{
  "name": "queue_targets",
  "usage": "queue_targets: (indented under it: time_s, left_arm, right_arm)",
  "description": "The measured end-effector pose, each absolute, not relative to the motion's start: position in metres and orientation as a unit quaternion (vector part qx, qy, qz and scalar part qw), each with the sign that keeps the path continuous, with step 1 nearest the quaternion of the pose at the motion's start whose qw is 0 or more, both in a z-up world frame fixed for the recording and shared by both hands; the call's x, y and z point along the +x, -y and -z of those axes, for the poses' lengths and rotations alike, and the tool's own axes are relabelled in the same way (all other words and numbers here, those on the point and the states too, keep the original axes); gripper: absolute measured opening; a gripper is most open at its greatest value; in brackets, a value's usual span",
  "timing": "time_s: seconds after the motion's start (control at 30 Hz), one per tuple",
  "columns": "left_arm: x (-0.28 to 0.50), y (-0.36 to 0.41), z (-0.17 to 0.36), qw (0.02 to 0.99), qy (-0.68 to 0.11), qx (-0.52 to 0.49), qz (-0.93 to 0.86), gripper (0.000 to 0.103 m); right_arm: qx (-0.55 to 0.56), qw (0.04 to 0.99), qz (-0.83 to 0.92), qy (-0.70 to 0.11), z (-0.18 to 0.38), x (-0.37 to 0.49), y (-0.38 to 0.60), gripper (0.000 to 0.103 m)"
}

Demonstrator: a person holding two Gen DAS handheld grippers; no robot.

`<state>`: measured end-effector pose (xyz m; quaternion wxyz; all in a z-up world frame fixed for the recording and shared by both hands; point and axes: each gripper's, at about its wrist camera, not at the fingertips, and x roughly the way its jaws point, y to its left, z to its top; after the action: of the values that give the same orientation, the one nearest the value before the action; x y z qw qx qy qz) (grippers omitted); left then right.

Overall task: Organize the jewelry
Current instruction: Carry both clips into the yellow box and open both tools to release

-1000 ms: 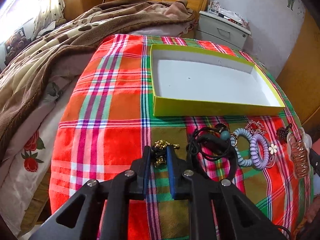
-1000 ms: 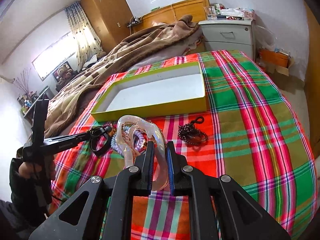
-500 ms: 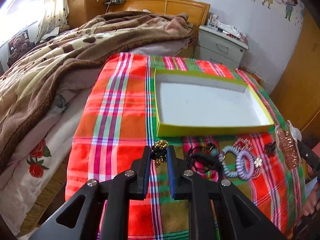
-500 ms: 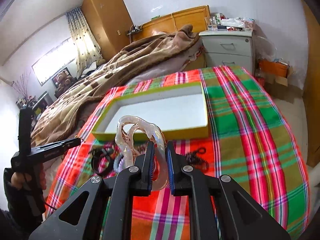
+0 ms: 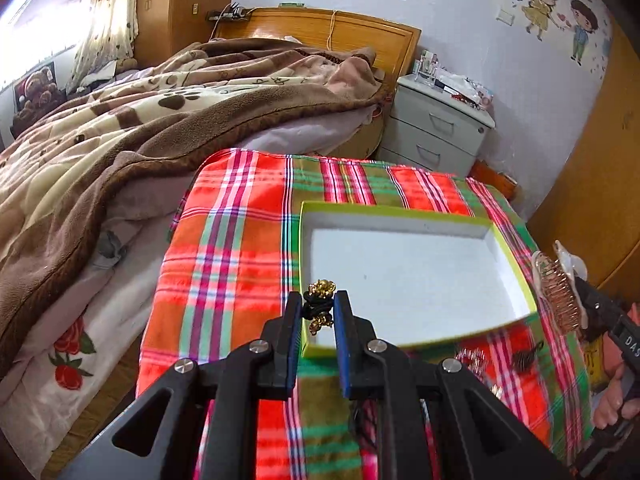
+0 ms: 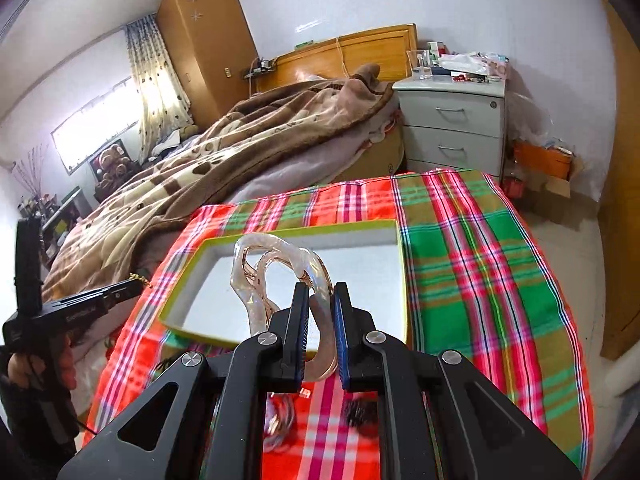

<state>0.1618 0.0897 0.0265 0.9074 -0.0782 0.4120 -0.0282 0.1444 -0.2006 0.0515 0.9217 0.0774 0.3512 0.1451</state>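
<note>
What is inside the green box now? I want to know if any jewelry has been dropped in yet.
The green box shows only its bare white floor. Its near-left corner is hidden behind the left gripper and its gold-and-black hair tie; the clear hair claw covers part in the right view.

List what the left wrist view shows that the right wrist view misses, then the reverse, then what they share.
Only the left wrist view: the cartoon wall sticker, and the left gripper from close up, shut on a black hair tie with gold beads.

Only the right wrist view: the orange box on the floor, and the right gripper from close up, shut on a clear pink hair claw.

Both: the white tray with a green rim, empty, the plaid cloth, brown blanket and nightstand.
</note>
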Motion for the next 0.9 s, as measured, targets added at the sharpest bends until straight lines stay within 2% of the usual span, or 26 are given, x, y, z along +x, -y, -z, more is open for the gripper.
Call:
queue_targets:
  time_s: [0.47,0.9]
  left_arm:
    - [0.230,-0.068,-0.004,0.895,-0.439,-0.068,0.044,0.017]
    - [0.269,-0.057,0.027,0.876,-0.476,-0.060,0.042,0.017]
  right_arm:
    - [0.071,0.910,-0.091,-0.398,-0.021,0.219,0.205,0.013]
    - [0.045,0.902,-0.074,-0.423,0.001,0.246,0.199,0.013]
